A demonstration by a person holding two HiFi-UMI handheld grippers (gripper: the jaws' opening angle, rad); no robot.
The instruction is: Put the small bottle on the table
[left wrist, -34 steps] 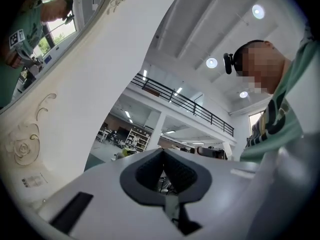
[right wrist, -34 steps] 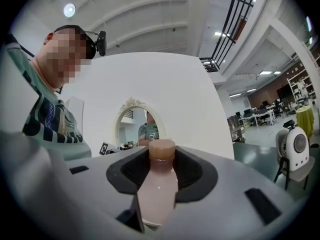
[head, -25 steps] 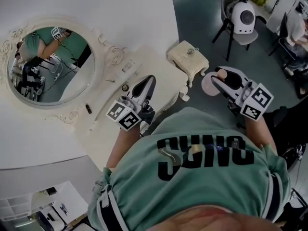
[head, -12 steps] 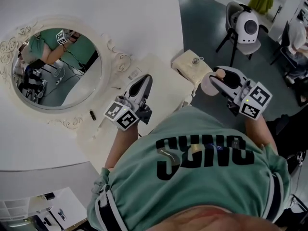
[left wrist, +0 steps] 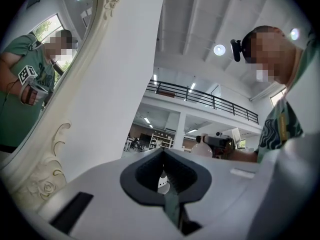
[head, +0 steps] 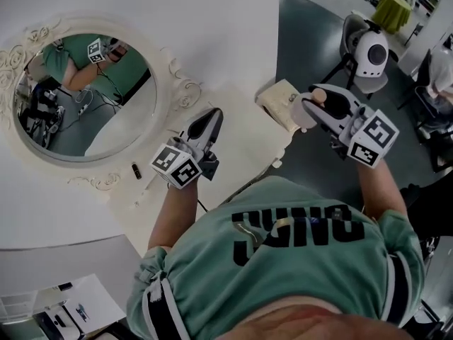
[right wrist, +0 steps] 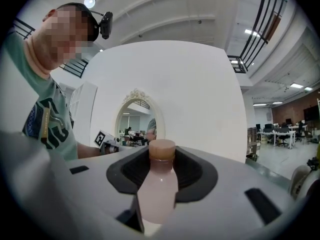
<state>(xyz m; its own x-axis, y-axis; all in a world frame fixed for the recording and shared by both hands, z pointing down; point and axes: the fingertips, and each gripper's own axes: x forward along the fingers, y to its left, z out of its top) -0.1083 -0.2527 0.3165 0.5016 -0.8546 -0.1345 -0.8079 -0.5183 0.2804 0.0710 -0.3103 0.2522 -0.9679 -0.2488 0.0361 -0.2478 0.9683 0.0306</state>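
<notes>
- pink and tan-capped, the small bottle [right wrist: 157, 186] sits between the jaws of the right gripper [head: 313, 105], which pinch its body from both sides
- the bottle is carried in the air, not on the worktop [head: 244, 147]; in the head view it shows just past the worktop's right end, beside a small cream stand [head: 279, 99]
- the left gripper [head: 211, 115] hangs over the cream worktop, its jaws pressed together at the tips
- an oval mirror [head: 85, 98] in a carved white frame rises behind the worktop and reflects the person's green shirt [head: 297, 261]
- dark floor [head: 311, 20] stretches beyond the worktop's end, where a chair [head: 367, 85] stands well apart from both grippers
</notes>
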